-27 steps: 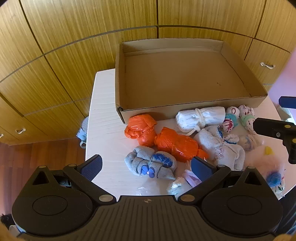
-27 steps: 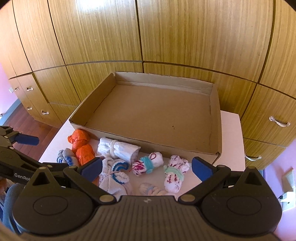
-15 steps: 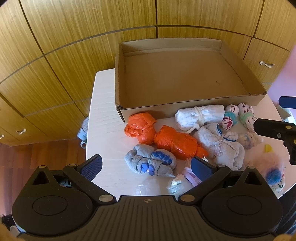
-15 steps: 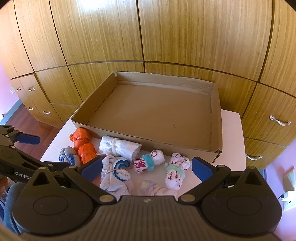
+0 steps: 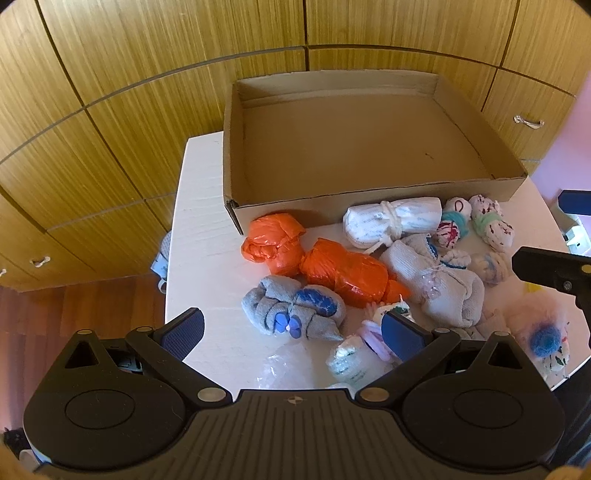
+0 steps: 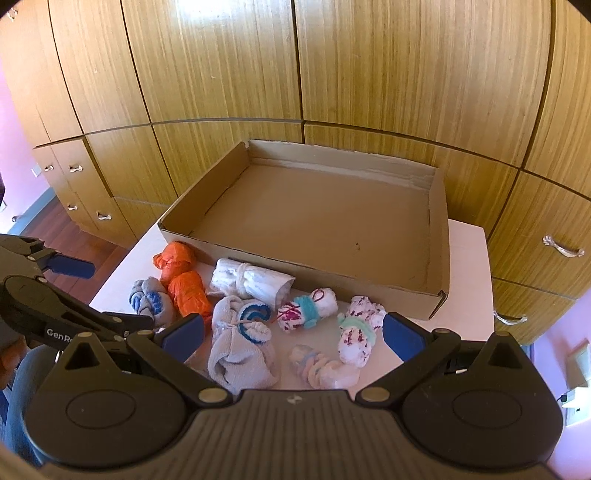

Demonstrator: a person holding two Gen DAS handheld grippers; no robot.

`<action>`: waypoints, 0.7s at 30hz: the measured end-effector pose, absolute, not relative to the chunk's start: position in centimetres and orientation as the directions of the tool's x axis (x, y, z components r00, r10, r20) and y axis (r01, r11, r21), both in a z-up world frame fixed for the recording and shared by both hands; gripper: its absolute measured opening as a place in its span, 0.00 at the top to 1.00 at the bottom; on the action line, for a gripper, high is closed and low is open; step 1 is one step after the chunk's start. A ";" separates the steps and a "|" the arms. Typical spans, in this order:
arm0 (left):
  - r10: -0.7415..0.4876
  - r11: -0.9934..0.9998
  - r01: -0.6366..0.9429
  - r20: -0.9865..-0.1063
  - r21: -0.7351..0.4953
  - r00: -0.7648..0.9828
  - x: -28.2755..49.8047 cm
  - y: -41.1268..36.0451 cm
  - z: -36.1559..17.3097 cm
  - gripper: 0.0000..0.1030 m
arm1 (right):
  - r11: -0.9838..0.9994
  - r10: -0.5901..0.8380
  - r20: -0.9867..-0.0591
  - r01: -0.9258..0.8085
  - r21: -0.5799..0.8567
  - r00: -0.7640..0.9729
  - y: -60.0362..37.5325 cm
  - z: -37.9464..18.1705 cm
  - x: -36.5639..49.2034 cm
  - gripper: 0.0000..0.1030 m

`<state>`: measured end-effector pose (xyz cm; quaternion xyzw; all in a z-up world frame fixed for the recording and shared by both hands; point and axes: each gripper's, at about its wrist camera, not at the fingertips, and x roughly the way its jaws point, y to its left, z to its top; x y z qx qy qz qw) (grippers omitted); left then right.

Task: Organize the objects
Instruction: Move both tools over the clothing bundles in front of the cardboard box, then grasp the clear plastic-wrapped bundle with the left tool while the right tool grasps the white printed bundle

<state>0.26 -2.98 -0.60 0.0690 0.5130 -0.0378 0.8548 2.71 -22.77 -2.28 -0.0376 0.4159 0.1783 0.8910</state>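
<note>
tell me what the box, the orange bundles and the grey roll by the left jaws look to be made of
Box: plain brown cardboard, matte, raw cut edges and folded corner flaps. Orange bundles: thin plastic film, probably bags; glossy, crinkled highlights. Grey roll: soft knitted fabric, likely socks; matte, ribbed folds with blue patches.

One cardboard box [image 5: 236, 147]; two orange bundles [image 5: 273, 240]

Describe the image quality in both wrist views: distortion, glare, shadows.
Left wrist view: fisheye bows the straight cabinet seams; the cardboard box casts a soft shadow on the white table. Right wrist view: the same bowing, plus a bright glare patch on the cabinet doors; bundles stay sharp.
</note>
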 end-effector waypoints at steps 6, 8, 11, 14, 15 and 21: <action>0.002 0.987 0.144 -0.885 0.078 0.465 -0.3 -3.1 -0.8 0.01 | 0.931 0.294 -0.750 -0.356 0.083 0.593 -23.2 -2.3 2.0 0.00; -0.001 0.986 0.149 -0.882 0.078 0.472 -0.8 -2.9 -0.7 0.01 | 0.923 0.306 -0.741 -0.376 0.079 0.597 -23.5 -2.2 1.2 0.01; -0.029 0.980 0.183 -0.857 0.076 0.514 -2.5 -2.4 -0.3 0.01 | 0.899 0.351 -0.711 -0.432 0.073 0.610 -24.2 -2.1 -0.9 0.01; -0.064 0.976 0.208 -0.823 0.067 0.565 -5.2 -1.4 -0.2 0.01 | 0.869 0.388 -0.677 -0.493 0.042 0.626 -25.2 -2.2 -4.0 0.01; -0.076 0.974 0.218 -0.816 0.062 0.573 -6.1 -1.1 -0.3 0.01 | 0.866 0.389 -0.667 -0.499 0.030 0.635 -25.6 -2.3 -5.0 0.01; -0.077 0.970 0.225 -0.774 0.086 0.629 -9.5 -0.7 -2.0 0.01 | 0.882 0.389 -0.634 -0.469 0.047 0.668 -27.9 -4.8 -8.1 0.01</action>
